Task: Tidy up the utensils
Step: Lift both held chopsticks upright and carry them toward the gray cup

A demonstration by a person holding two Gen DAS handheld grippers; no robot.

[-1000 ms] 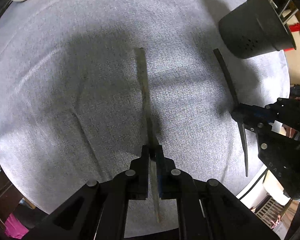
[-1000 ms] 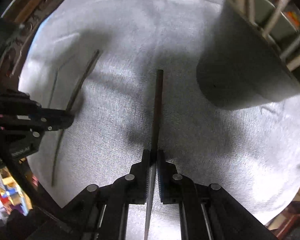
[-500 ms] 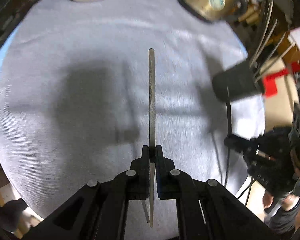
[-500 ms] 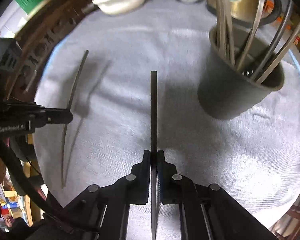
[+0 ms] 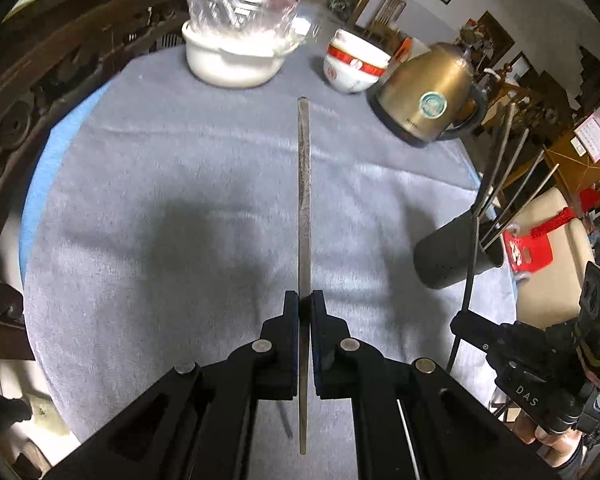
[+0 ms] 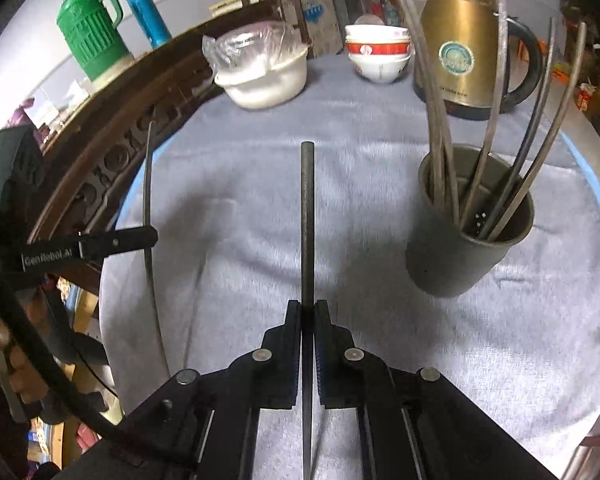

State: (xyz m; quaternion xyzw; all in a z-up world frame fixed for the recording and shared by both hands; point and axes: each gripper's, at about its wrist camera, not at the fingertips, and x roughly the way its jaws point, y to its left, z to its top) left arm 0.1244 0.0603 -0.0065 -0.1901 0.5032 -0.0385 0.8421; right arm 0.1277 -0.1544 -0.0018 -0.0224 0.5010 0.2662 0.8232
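Note:
My left gripper (image 5: 305, 300) is shut on a thin metal chopstick (image 5: 303, 200) that points straight ahead, held above the grey cloth. My right gripper (image 6: 308, 307) is shut on a dark chopstick (image 6: 307, 220), also held above the cloth. A dark holder cup (image 6: 468, 256) with several chopsticks in it stands to the right of the right gripper; it also shows in the left wrist view (image 5: 452, 254). The left gripper (image 6: 150, 236) with its chopstick (image 6: 148, 184) shows at the left of the right wrist view. The right gripper (image 5: 458, 324) shows at the lower right of the left wrist view.
At the back of the round table (image 5: 140, 168) stand a white bowl with a plastic bag (image 5: 236, 56), stacked red-and-white bowls (image 5: 352, 68) and a gold kettle (image 5: 428, 96). A carved wooden chair back (image 6: 112, 120) curves along the left edge. A green jug (image 6: 90, 36) stands behind.
Both grippers have lifted and tilted up with their chopsticks off the cloth, so the back of the table and the room came into view.

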